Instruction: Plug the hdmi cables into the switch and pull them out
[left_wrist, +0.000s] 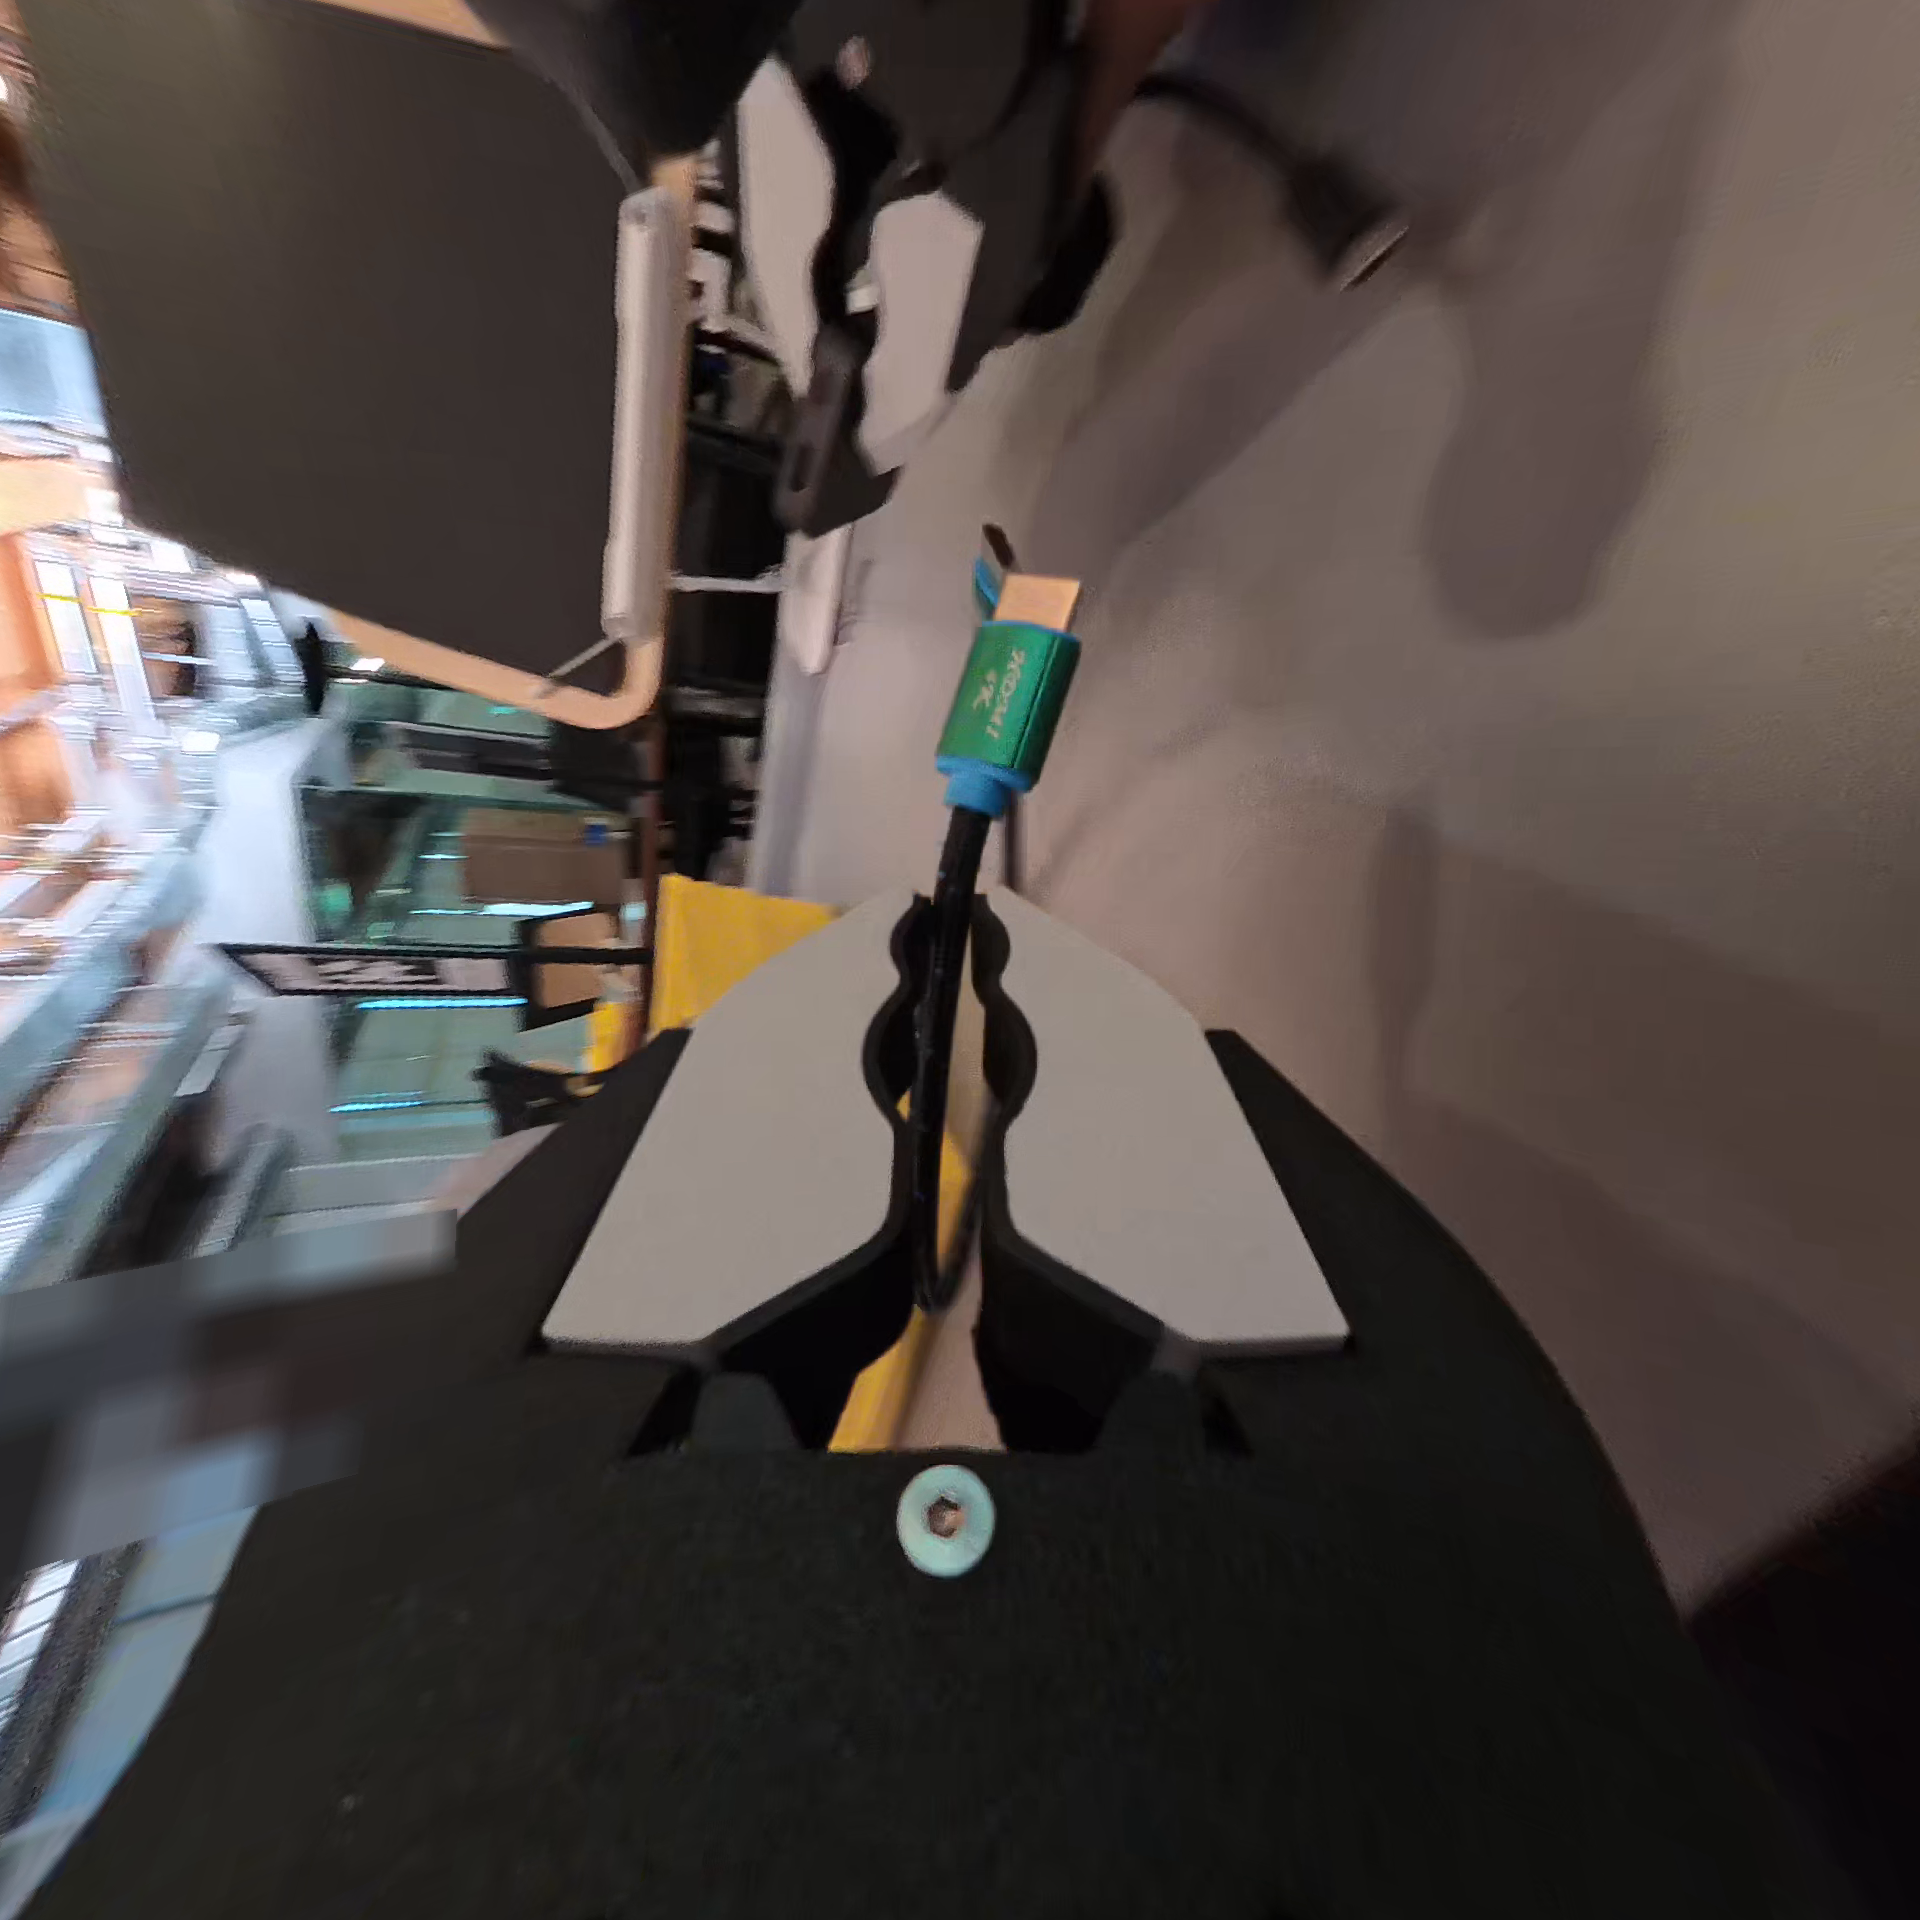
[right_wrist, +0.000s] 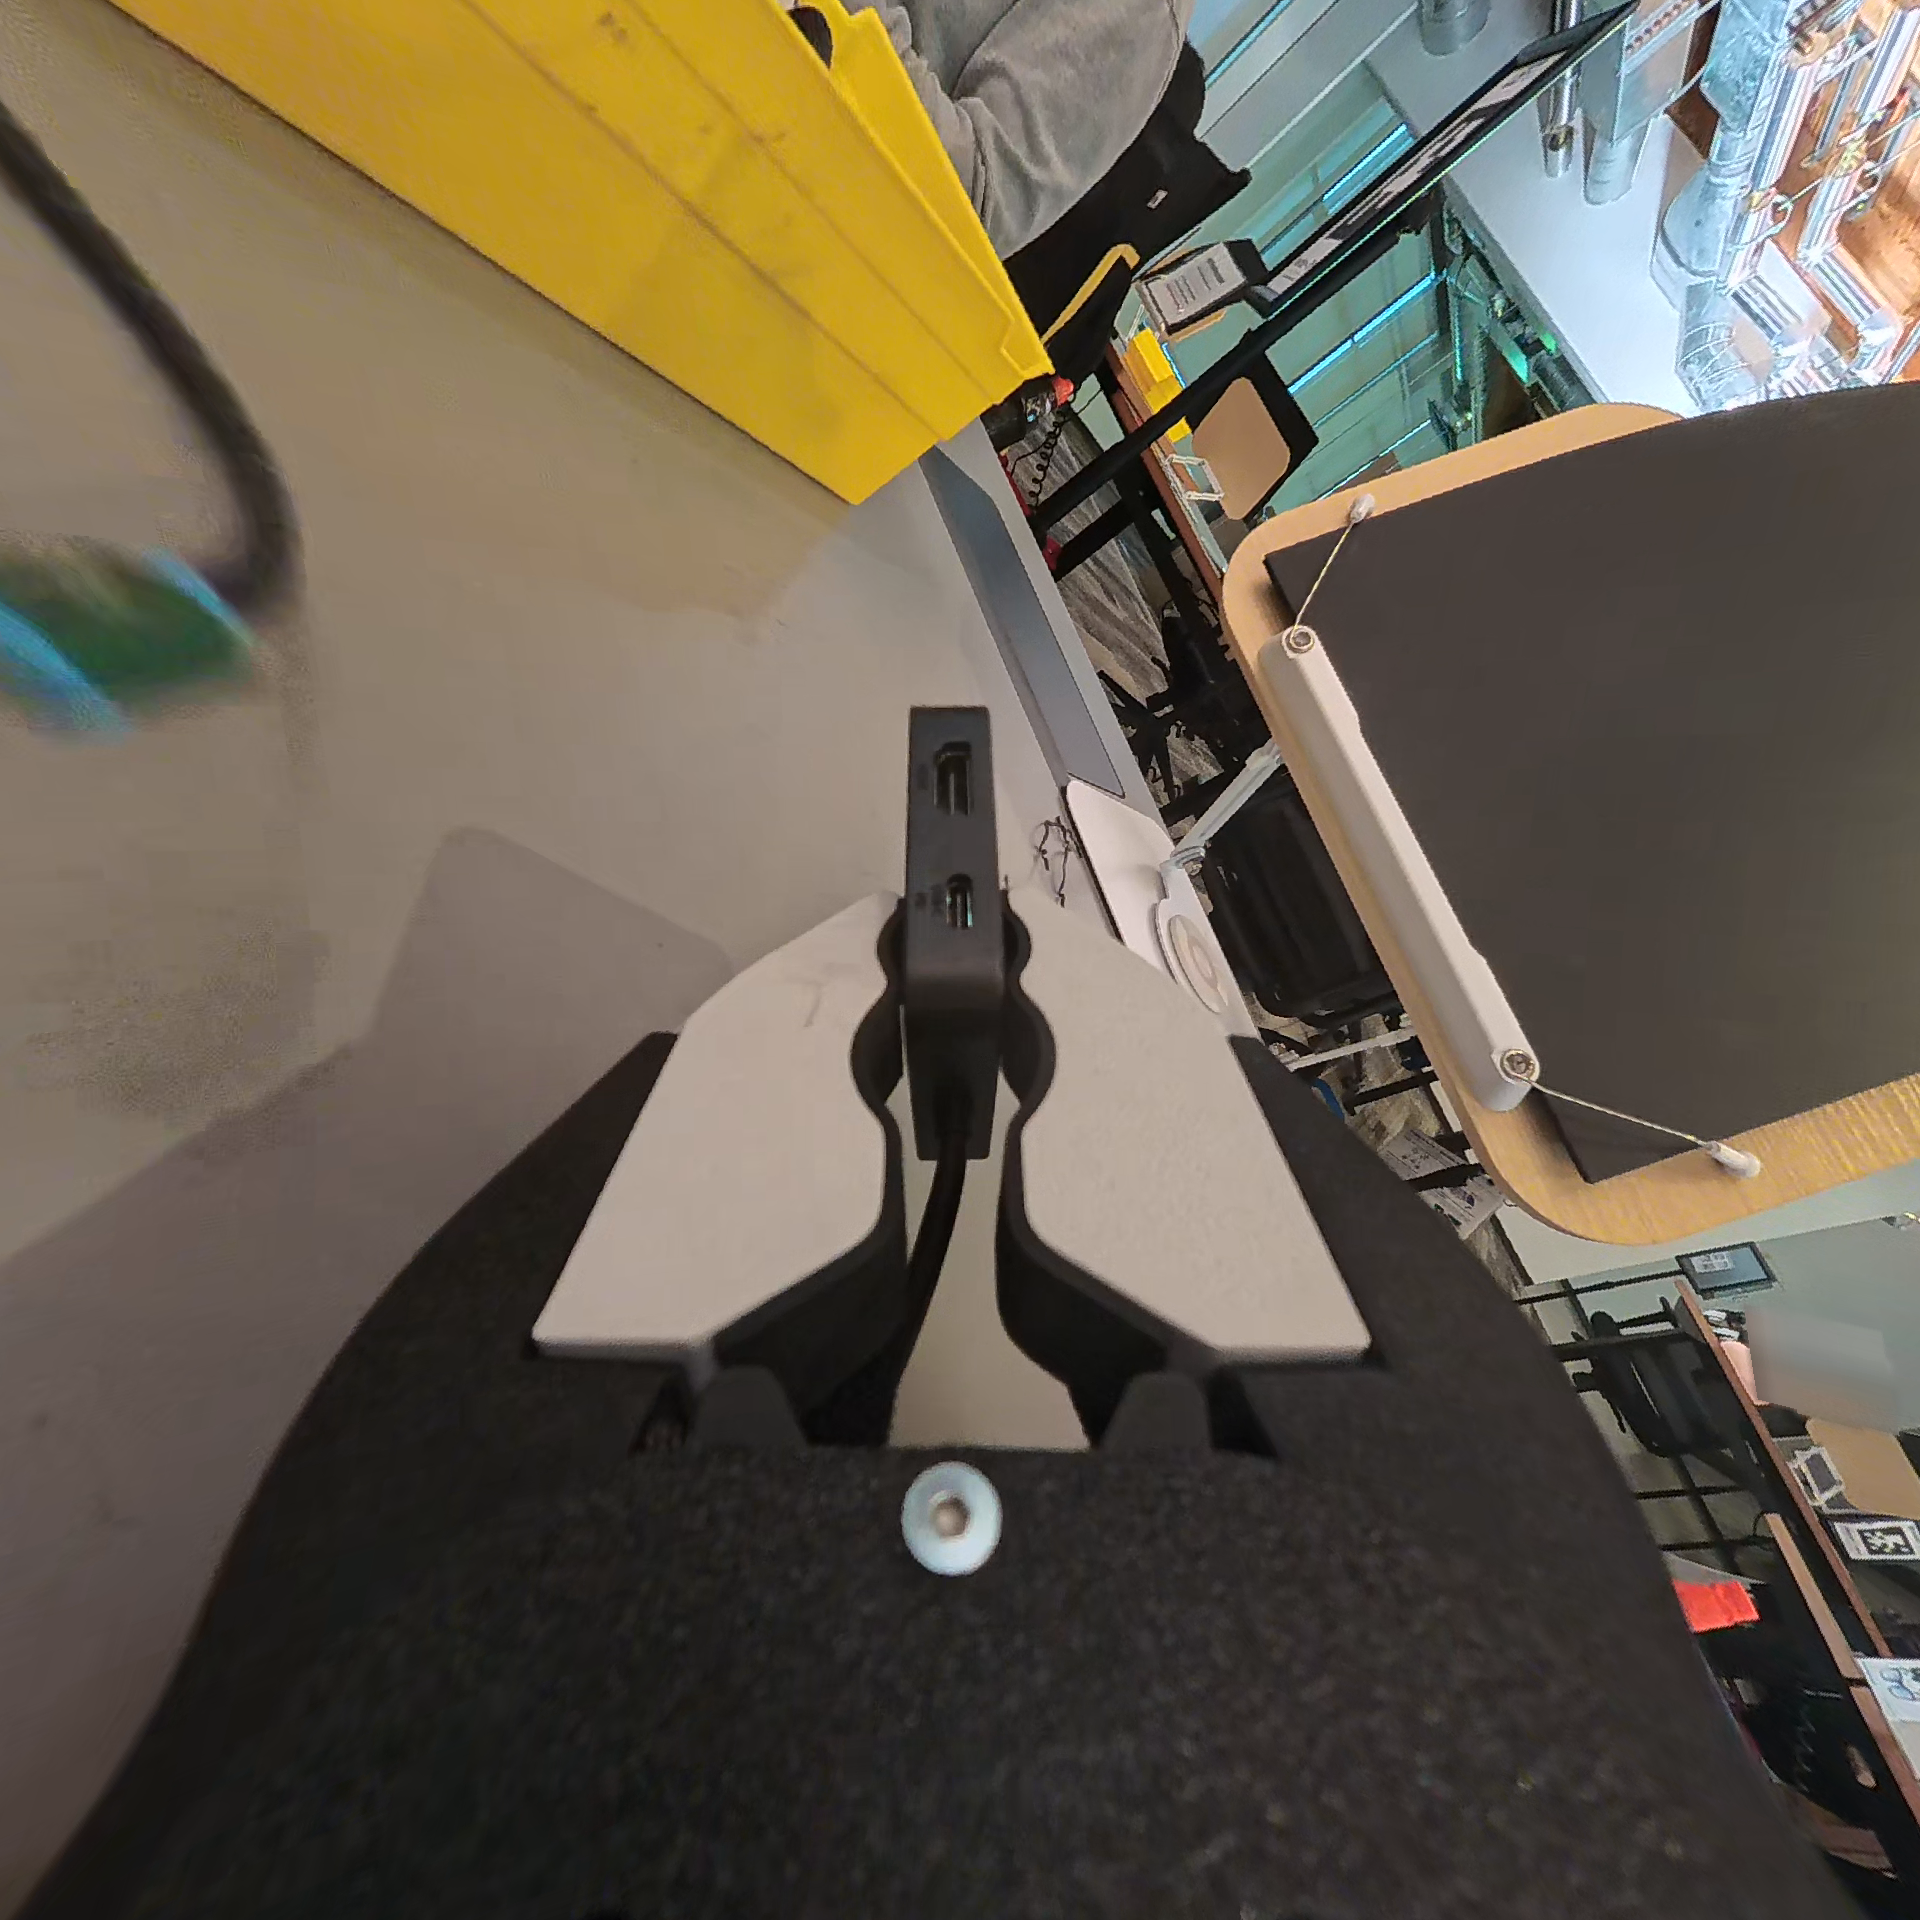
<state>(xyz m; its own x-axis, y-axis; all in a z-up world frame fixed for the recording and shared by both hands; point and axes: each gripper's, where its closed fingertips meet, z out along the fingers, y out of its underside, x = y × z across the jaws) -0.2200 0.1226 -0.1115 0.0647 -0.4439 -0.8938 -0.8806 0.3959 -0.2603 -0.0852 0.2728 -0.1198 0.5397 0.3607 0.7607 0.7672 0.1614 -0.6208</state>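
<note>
The left tongs (left_wrist: 951, 935) are clamped on the black cord of the hdmi cable (left_wrist: 940, 1039), its green plug (left_wrist: 1006, 701) poking out ahead with the gold tip bare, up off the tabletop (left_wrist: 1558, 935). The right tongs (right_wrist: 951, 935) are clamped on the black switch (right_wrist: 953, 862), port side showing, both sockets empty. Nothing is plugged in yet, so this looks like the approach to insertion. Next, the plug tip needs squaring up with a socket, the flat sides matched, then a straight push while the right side holds firm.
</note>
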